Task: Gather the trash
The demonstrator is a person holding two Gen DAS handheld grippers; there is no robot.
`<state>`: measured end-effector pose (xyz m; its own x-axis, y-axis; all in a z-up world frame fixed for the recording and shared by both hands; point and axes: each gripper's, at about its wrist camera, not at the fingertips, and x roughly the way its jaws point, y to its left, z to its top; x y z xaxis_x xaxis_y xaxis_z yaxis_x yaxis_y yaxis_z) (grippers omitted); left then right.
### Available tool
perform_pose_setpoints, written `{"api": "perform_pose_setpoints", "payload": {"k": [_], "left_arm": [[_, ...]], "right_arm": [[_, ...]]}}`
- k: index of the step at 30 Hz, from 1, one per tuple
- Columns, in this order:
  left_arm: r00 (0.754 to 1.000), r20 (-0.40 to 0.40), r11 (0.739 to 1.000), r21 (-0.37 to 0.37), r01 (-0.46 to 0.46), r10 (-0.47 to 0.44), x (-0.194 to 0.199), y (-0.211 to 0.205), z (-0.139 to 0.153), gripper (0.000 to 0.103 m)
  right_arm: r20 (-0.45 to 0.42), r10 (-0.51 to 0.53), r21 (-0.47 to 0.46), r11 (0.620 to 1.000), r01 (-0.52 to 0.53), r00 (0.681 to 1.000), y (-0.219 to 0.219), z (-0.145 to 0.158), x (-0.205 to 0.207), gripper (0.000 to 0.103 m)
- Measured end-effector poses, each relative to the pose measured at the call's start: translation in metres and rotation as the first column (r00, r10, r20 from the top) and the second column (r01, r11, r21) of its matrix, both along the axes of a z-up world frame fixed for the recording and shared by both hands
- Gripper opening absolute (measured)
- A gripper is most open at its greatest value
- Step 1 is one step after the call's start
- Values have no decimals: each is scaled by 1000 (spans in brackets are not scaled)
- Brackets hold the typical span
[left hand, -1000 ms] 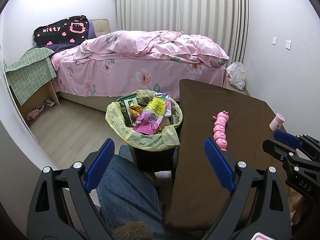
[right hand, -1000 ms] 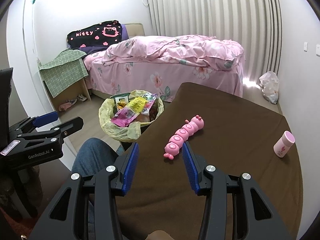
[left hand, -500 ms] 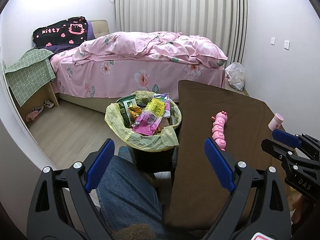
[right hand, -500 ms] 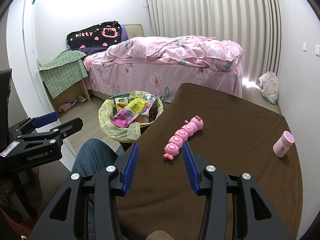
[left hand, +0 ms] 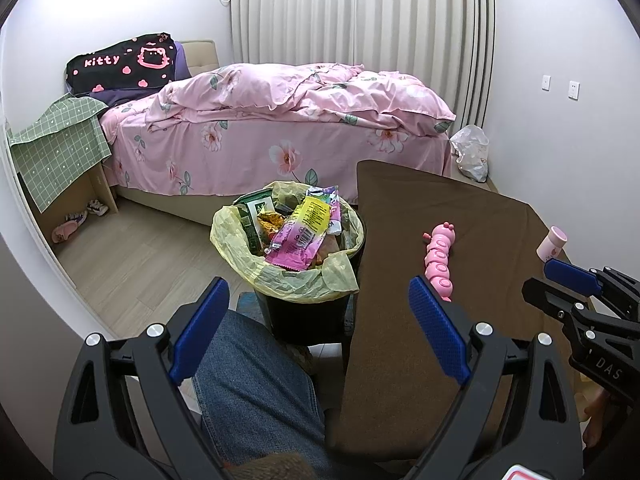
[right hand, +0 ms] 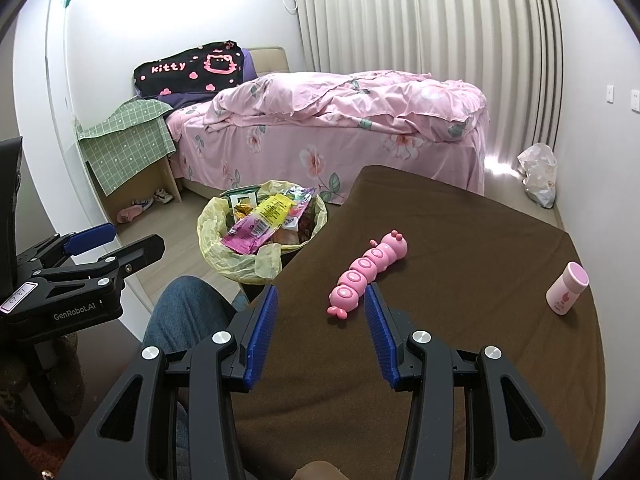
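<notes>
A black trash bin [left hand: 308, 316] lined with a yellow bag [left hand: 236, 248] is seen just left of the brown table [right hand: 460, 340], heaped with light, crinkly wrappers [left hand: 300, 236]. The thin, tearable bag is best pinched at its folded rim. Left tool [left hand: 316, 332] and right tool [right hand: 320, 332] are both released, nothing grasped.

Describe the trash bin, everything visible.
The trash bin is a black round bin standing upright on the wood floor, beside the brown table's left edge. A yellowish translucent liner is folded out over its rim. It is heaped full: a pink and yellow wrapper lies on top, with a green carton and gold foil beside it. Neither gripper touches it; whether it touches the table cannot be told.
</notes>
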<state>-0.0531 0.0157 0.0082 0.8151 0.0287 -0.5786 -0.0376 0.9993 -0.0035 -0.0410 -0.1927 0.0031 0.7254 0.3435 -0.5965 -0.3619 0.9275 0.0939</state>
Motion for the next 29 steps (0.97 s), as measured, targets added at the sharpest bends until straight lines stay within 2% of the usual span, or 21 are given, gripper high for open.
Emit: {"api": "perform_pose_setpoints", "payload": {"k": [11,21,26,28,29], "left_arm": [[1000,8,1000,11,-18,18,-2,-1,2,87],[1000,2,1000,8,4,-4,-3,-8,-2,87],[997,-69,995,-94,31,-38,13,-7,-12,86],[993,-112,995,-90,33,-43,29,-16,-23,87],[991,-130,997,-68,30,-39,40,-25,-31,90]], "right_arm": [[2,1,-2,1000,-1,1000,1,0,-1,43],[2,11,-19,1000,-11,1000,3,2,0,43],[-10,-28,-34,999,28,1000,-12,-3,10,43],[-28,-97,-18,995,96,995,-32,-11,23,46],[-42,-138,-8,990,138,989,-46,-18,33,52]]}}
